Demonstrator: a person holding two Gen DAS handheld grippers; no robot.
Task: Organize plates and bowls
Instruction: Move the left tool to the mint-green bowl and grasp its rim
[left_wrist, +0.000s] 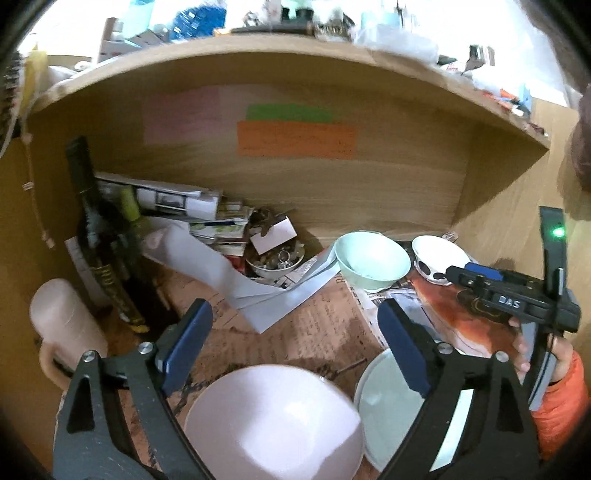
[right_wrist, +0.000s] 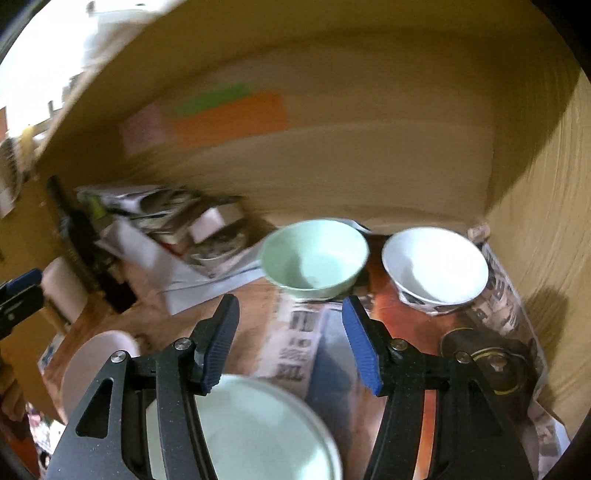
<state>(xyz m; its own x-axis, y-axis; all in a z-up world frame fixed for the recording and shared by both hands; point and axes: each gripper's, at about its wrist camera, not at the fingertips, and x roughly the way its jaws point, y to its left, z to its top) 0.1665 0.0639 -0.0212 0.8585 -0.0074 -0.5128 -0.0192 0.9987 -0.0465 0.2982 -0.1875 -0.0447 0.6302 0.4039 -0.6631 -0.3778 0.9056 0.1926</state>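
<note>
I look into a wooden shelf lined with paper. My left gripper (left_wrist: 293, 314) stands open with nothing between its fingers, above a pale pink plate (left_wrist: 273, 421) that lies beside a pale green plate (left_wrist: 384, 406). Farther back sit a mint bowl (left_wrist: 373, 264) and a white bowl with black spots (left_wrist: 437, 258), side by side. My right gripper (right_wrist: 290, 306) is open and empty too, over the green plate (right_wrist: 251, 428), and points at the mint bowl (right_wrist: 314, 264); the white bowl (right_wrist: 436, 269) is to its right. The pink plate (right_wrist: 96, 365) lies at the left.
A dark bottle (left_wrist: 103, 236) and a pink mug (left_wrist: 62, 328) stand at the left. Papers and boxes (left_wrist: 184, 206) and a small dish of trinkets (left_wrist: 275, 262) fill the back left. A dark round object (right_wrist: 491, 362) lies at the right, near the side wall (right_wrist: 535, 221).
</note>
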